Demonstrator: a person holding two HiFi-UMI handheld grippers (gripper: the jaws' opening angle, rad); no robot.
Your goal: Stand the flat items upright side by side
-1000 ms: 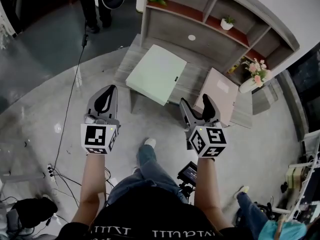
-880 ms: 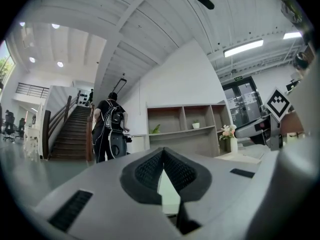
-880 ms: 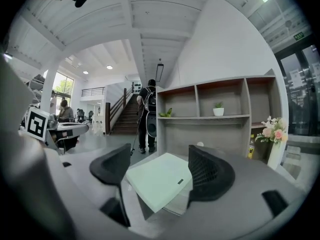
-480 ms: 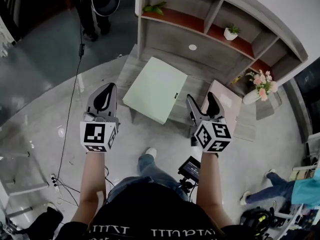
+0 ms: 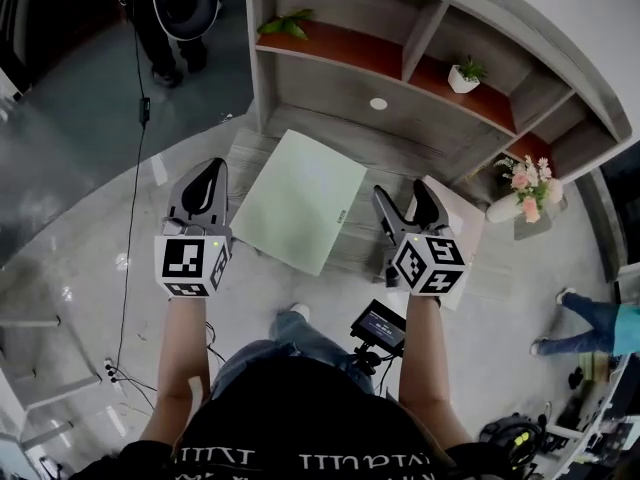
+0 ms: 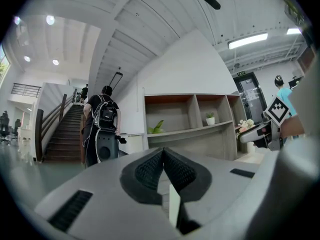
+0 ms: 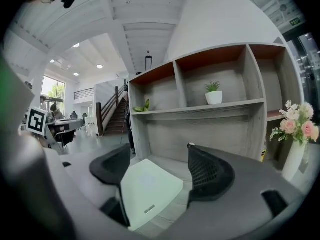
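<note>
The pale green panel [image 5: 295, 213] lies flat on the shelf unit's low grey ledge [image 5: 330, 138], and its near corner seems to overhang. A pink panel [image 5: 457, 208] lies near it on the right. Both look thin, stiff, light and smooth, so I'd pinch a free edge and tip each one up. The right tool [image 5: 403, 193] hovers open, and the left tool [image 5: 207, 180] is closed on nothing.

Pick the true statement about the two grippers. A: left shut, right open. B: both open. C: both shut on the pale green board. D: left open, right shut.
A: the left gripper has its fingers together on nothing, while the right gripper holds its fingers apart, with the pale green board lying beyond them, ungripped.
</note>
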